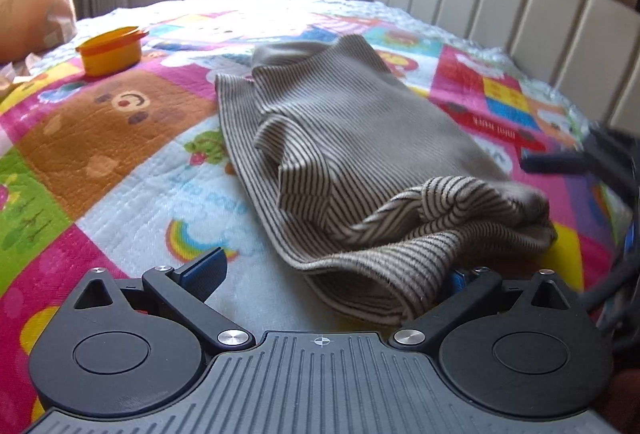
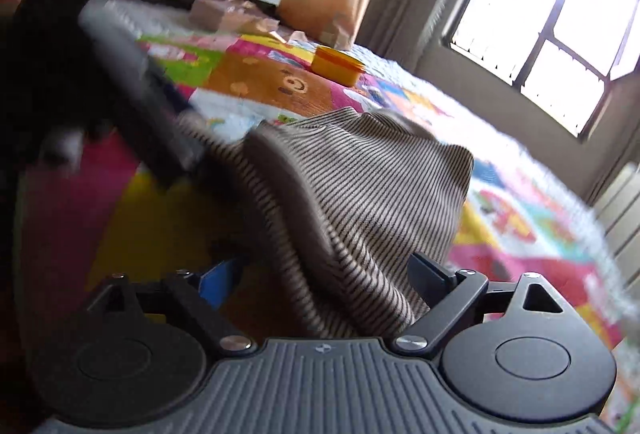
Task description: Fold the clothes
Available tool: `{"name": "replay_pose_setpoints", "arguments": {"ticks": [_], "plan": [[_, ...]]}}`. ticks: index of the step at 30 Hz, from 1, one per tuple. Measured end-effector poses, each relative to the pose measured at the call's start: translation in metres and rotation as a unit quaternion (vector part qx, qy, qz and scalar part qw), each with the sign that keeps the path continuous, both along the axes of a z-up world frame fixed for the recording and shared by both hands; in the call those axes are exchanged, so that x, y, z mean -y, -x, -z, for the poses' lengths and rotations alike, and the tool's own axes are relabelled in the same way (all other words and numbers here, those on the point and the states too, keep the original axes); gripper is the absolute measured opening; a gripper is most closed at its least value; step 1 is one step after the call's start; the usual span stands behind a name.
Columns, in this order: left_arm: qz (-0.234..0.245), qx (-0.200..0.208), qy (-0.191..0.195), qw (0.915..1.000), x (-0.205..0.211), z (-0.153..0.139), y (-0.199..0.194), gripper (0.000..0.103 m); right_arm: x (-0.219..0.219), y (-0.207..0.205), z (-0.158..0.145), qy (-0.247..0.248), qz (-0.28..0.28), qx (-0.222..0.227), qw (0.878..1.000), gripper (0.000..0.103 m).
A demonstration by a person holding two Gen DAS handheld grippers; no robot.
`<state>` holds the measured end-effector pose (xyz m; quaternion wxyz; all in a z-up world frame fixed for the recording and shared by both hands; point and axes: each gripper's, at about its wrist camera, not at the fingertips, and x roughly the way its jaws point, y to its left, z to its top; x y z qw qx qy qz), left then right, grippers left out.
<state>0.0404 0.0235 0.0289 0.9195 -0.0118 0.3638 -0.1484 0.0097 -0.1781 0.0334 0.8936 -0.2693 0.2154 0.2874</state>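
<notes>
Lying on the colourful quilt (image 1: 120, 194), the striped garment (image 1: 360, 138) reaches between the spread fingers of the left gripper (image 1: 332, 274), which grips nothing; an orange bowl (image 1: 110, 50) stands well apart. From the right wrist, the right gripper (image 2: 332, 274) is also spread wide, the garment (image 2: 360, 186) draped between its fingers, unpinched.

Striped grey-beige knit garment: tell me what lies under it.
The striped grey-beige knit garment rests on the colourful patchwork quilt, whose panels show all round it. Its near edge drapes over the left gripper's blue-padded right finger. Whatever else lies beneath is covered.
</notes>
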Motion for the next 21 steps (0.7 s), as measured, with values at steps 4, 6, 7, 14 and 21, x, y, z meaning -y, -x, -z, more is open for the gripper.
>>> {"name": "replay_pose_setpoints", "arguments": {"ticks": [4, 6, 7, 14, 21], "plan": [[-0.016, -0.007, 0.030, 0.9994, -0.005, -0.006, -0.007, 0.103, -0.011, 0.003, 0.012, 0.047, -0.006, 0.057, 0.997, 0.093], [-0.020, -0.012, 0.040, 0.9989, -0.005, -0.005, -0.009, 0.103, -0.017, 0.004, 0.017, 0.071, -0.010, 0.085, 0.994, 0.091], [-0.022, -0.016, 0.047, 0.9985, -0.006, -0.004, -0.010, 0.103, -0.020, 0.005, 0.020, 0.082, -0.011, 0.099, 0.992, 0.080], [-0.020, -0.019, 0.089, 0.9957, -0.030, -0.009, 0.006, 0.103, -0.030, -0.017, 0.006, 0.079, -0.042, 0.040, 0.995, 0.030], [-0.023, 0.048, 0.135, 0.9894, -0.066, -0.051, 0.002, 0.103, -0.019, 0.011, -0.019, 0.096, -0.088, -0.030, 0.991, 0.023]]}}
